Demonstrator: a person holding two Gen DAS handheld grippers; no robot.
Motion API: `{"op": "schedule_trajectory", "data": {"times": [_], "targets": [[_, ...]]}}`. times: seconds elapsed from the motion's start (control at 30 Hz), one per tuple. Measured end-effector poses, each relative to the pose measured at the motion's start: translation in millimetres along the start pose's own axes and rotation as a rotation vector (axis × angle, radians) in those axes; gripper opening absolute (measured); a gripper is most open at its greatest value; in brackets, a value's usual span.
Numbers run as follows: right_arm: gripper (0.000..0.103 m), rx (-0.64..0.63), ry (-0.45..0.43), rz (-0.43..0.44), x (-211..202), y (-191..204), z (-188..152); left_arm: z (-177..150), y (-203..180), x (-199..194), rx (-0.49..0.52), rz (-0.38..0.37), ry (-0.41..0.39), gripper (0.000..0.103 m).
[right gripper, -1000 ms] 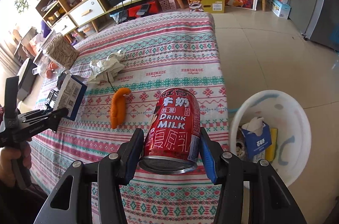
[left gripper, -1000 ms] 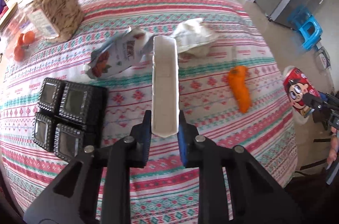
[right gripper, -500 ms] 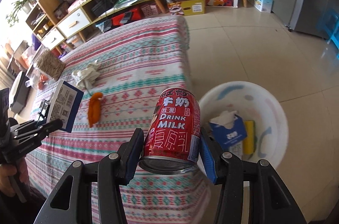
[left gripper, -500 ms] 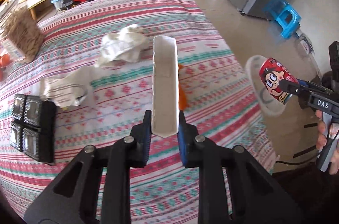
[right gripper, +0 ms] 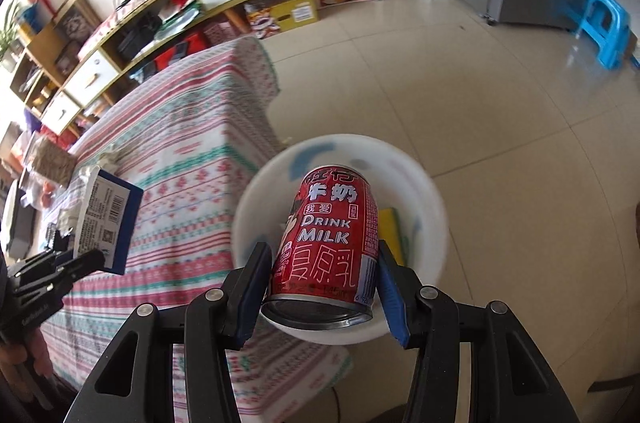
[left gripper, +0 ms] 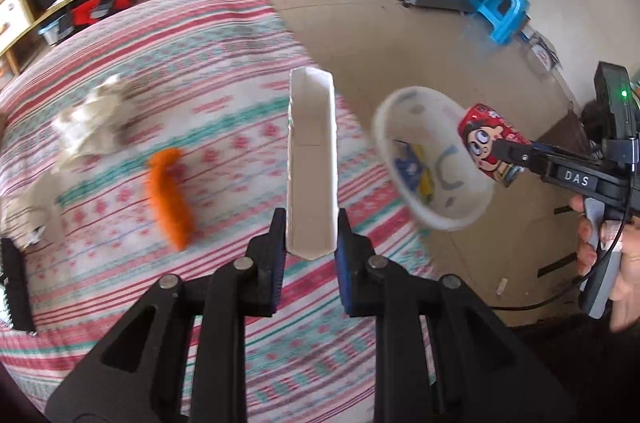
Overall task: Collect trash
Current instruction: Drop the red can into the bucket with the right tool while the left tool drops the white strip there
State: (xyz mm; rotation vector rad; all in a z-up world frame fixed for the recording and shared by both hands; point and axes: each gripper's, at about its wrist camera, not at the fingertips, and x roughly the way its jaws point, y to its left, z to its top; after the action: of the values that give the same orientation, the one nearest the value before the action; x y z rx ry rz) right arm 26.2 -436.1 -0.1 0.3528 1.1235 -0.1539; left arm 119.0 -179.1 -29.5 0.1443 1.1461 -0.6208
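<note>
The right claw (right gripper: 322, 281) grips a red milk can (right gripper: 326, 247) at frame centre, in front of the white bin (right gripper: 434, 215) on the floor. The left claw (left gripper: 311, 243) clamps an open carton (left gripper: 311, 159) above the striped surface (left gripper: 224, 63), an orange scrap (left gripper: 170, 195) lying centre-left.

Left gripper (left gripper: 310, 243) clamping white carton (left gripper: 311, 163), orange peel (left gripper: 170, 195) on tablecloth (left gripper: 224, 71)
</note>
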Motion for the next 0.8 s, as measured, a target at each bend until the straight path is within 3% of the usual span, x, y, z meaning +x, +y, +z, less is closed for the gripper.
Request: {"op": "schedule_trajectory", "data": {"times": [0.37,0.63,0.7,0.8], "targets": [[0.052,0.047,0.030,-0.023,6.2,-41.1,-6.2,26.3,-68.8,49.3,0.064,-0.104,0.053,0.024],[0.052,0.047,0.034,-0.021,5.3,-44.5,-5.1,31.2,-72.8,65.6,0.084,-0.127,0.059,0.025],[0.052,0.044,0.034,-0.024,5.9,-42.5,-4.5,29.7,-71.7,64.6,0.085,-0.112,0.057,0.033],[0.052,0.038,0.038,-0.029,7.9,-40.1,-4.2,27.0,-65.6,58.4,0.077,-0.080,0.040,0.056]]}}
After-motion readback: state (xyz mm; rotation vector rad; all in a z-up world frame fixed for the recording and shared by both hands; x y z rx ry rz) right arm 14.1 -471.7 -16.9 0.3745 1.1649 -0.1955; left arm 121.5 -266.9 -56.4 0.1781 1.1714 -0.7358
